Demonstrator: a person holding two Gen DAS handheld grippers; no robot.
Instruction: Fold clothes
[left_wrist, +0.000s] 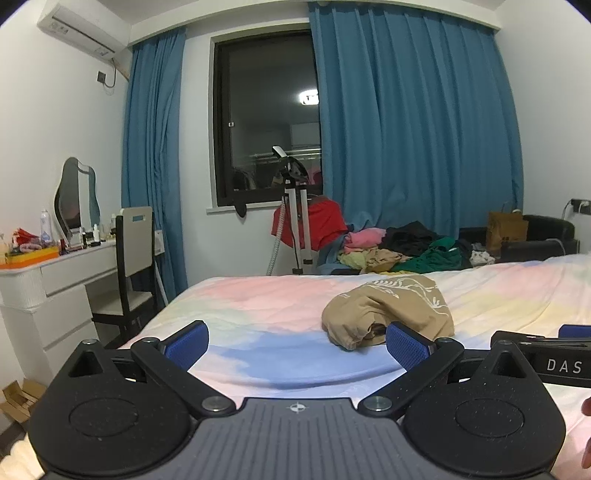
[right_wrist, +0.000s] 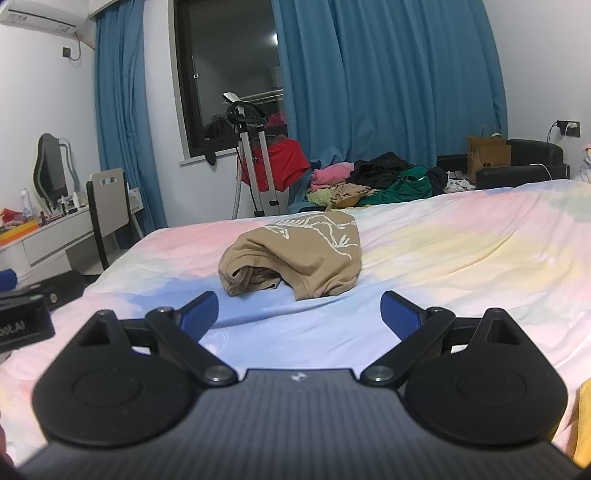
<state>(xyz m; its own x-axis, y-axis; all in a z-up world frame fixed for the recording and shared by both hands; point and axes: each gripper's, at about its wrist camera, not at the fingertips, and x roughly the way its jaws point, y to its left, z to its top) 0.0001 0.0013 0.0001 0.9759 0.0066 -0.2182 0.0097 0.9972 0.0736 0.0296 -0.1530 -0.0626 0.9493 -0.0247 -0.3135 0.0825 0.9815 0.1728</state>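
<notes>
Two grippers, left gripper (left_wrist: 297, 341) and right gripper (right_wrist: 299, 314), are hovering with jaws apart, facing the crumpled tan garment (right_wrist: 295, 258) for grasping.

White walls enclosed the bedroom. Blue curtains (left_wrist: 413, 129) flanked a dark window (left_wrist: 266, 122) that reflected a ceiling light. An air conditioner (left_wrist: 83, 31) hung high on the left wall above a white dressing table (left_wrist: 62, 273), its mirror (left_wrist: 75, 195) and a chair (left_wrist: 135, 258).

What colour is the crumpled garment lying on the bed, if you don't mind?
Tan garment with a white line print, clearest in the right wrist view.
</notes>
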